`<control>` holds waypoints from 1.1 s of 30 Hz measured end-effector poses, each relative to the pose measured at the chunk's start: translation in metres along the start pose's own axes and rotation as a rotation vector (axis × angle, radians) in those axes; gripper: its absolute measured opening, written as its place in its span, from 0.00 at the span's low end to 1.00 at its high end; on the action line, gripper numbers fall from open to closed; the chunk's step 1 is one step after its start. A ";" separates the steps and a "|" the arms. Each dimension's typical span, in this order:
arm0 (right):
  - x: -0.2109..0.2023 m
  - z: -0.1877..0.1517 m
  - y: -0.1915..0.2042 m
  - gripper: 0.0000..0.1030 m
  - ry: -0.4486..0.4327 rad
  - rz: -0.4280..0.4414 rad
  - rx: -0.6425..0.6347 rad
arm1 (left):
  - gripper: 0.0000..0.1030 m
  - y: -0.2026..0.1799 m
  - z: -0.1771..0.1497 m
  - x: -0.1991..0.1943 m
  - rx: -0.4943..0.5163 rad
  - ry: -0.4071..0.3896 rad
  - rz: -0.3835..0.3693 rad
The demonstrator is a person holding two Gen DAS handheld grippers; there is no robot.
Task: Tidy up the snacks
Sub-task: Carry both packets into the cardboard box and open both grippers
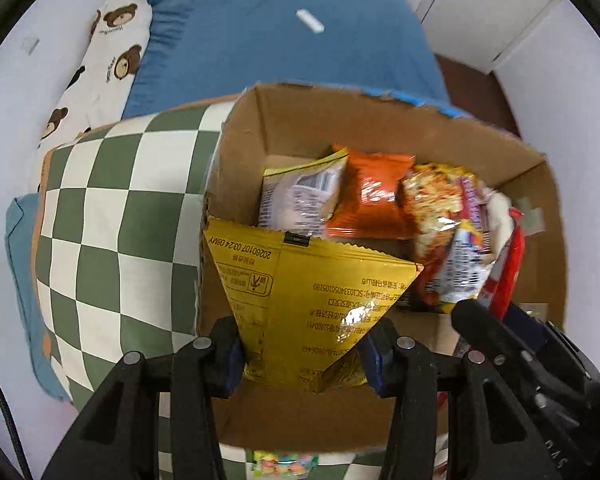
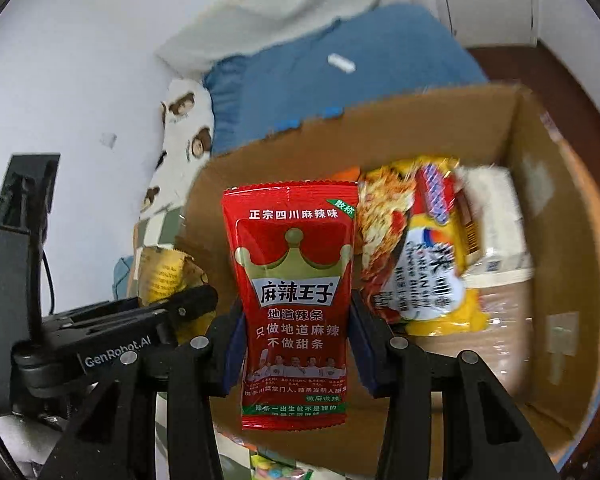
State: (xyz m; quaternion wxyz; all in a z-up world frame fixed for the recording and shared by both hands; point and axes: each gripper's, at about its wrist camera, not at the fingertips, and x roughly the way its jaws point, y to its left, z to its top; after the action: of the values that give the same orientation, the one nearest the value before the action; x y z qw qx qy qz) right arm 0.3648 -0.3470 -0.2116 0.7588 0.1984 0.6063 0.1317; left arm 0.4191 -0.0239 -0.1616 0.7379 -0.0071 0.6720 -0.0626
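My left gripper (image 1: 302, 354) is clamped on a yellow snack packet (image 1: 300, 300), held over the near left corner of the cardboard box (image 1: 380, 120), its wide end fanning away from me. My right gripper (image 2: 296, 354) pinches a red spicy-strip packet (image 2: 294, 308) upright, long axis vertical, over the near rim. The box interior lies straight ahead and below both; the right looks nearer the open floor beside the noodle packs (image 2: 416, 248)

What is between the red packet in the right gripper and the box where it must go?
Nothing visible blocks it. The right gripper holds the red packet upright at the open box. Snack bags fill the far part, but bare floor shows nearer.
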 end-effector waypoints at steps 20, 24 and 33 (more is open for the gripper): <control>0.056 0.012 -0.050 0.92 0.196 -0.038 0.051 | 0.78 0.004 0.004 0.042 -0.009 0.103 0.000; 0.037 0.005 -0.052 0.92 0.181 -0.104 0.018 | 0.78 -0.004 -0.001 0.036 0.008 0.082 0.017; 0.000 -0.003 -0.058 0.92 0.134 -0.222 -0.044 | 0.78 -0.015 -0.022 0.003 0.038 -0.024 0.053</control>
State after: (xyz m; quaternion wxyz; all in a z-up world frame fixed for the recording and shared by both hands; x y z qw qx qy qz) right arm 0.3597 -0.3980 -0.2384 0.7306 0.1038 0.6709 0.0732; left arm 0.3958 -0.0378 -0.1650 0.7471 0.0239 0.6619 -0.0555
